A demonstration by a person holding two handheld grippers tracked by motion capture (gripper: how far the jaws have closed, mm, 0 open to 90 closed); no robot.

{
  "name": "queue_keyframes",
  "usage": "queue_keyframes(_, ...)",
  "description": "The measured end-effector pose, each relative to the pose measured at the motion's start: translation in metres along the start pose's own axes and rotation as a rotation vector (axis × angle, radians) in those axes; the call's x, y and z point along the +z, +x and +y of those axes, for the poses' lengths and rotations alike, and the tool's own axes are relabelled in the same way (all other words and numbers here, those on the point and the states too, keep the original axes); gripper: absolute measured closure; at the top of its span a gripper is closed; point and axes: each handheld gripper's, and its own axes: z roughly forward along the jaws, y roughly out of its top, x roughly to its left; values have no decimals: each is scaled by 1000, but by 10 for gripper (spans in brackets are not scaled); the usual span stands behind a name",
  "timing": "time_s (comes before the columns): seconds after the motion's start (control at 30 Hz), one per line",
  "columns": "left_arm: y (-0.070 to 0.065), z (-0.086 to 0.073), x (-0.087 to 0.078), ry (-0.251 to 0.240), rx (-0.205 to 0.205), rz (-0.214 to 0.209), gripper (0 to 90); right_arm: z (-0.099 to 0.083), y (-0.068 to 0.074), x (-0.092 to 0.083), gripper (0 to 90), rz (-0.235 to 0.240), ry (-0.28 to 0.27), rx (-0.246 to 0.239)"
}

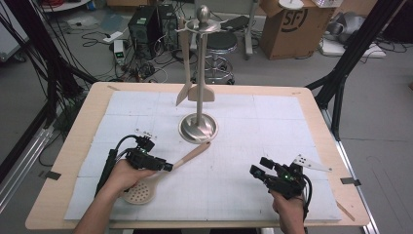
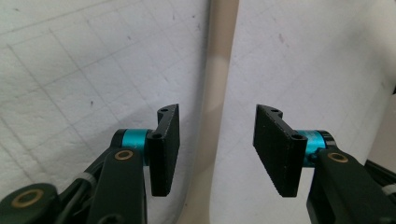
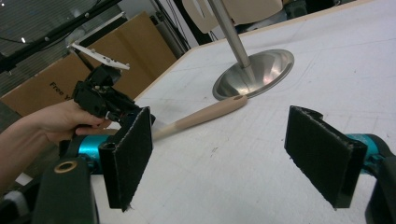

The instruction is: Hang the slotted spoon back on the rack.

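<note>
A pale wooden slotted spoon (image 1: 141, 192) lies on the white mat, its handle (image 1: 192, 155) pointing toward the base of a steel utensil stand (image 1: 198, 127). My left gripper (image 1: 168, 167) is low over the handle's middle. In the left gripper view my left gripper (image 2: 217, 135) straddles the handle (image 2: 217, 70), with a gap on each side and the pads off it, so it is open. My right gripper (image 1: 256, 169) rests open and empty at the front right. In the right gripper view my right gripper (image 3: 219, 154) faces the handle (image 3: 205, 114) and the stand base (image 3: 261, 70).
Two wooden utensils (image 1: 201, 92) hang from the stand's top hooks. The white gridded mat (image 1: 272, 126) covers most of the wooden table (image 1: 78, 131). Behind the table are a stool, cardboard boxes (image 1: 292, 24) and cables on the floor.
</note>
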Motion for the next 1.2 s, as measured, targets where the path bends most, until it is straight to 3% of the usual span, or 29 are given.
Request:
queue_keyframes(0.23, -2, -2, 3, 40, -5, -5, 541, 0, -1, 0, 230, -3, -3, -5)
queue_keyframes(0.4, -3, -3, 9, 87, 4, 39, 546, 0, 0, 2, 232, -3, 1, -3)
queue_keyframes(0.57, -3, -3, 10, 94, 18, 45, 549, 0, 0, 2, 233, -5, 0, -4)
queue_keyframes(0.63, -5, -3, 10, 93, 27, 54, 553, 0, -1, 2, 233, -6, -1, -5)
queue_keyframes(0.83, -16, -10, 14, 65, 103, 135, 562, 0, 0, 2, 234, -5, 1, -2)
queue_keyframes(0.97, -13, -14, 12, 28, 89, 139, 606, -1, 0, 3, 235, -6, -2, -11)
queue_keyframes(1.07, -13, -14, 12, 30, 98, 142, 619, 0, 1, 4, 236, -2, 0, -8)
queue_keyframes(1.2, -17, -18, 13, 8, 116, 189, 681, 0, 0, 5, 238, -6, -1, -10)
